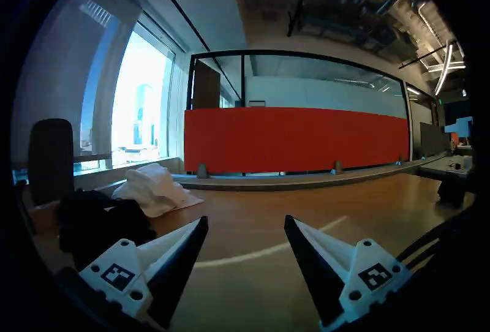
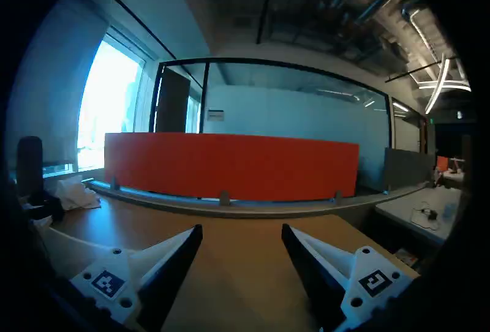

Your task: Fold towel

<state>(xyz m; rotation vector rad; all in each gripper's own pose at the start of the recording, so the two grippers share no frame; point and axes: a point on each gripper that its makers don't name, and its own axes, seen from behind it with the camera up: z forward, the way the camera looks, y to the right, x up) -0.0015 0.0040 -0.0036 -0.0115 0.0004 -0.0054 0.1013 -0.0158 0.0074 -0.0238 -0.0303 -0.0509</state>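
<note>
— Looking for the towel (image 1: 154, 188): where was it?
— Crumpled at the table's (image 1: 367, 203) far edge, touching a dark cloth (image 1: 98, 222), well apart from both grippers.
— And those?
— Left gripper (image 1: 245, 218) and right gripper (image 2: 241, 226) gaped wide, empty. A careless reach might have pinched the dark cloth too.

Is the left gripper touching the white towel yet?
Apart. The left gripper view shows the open left gripper short of the white towel, with bare table between them.
</note>
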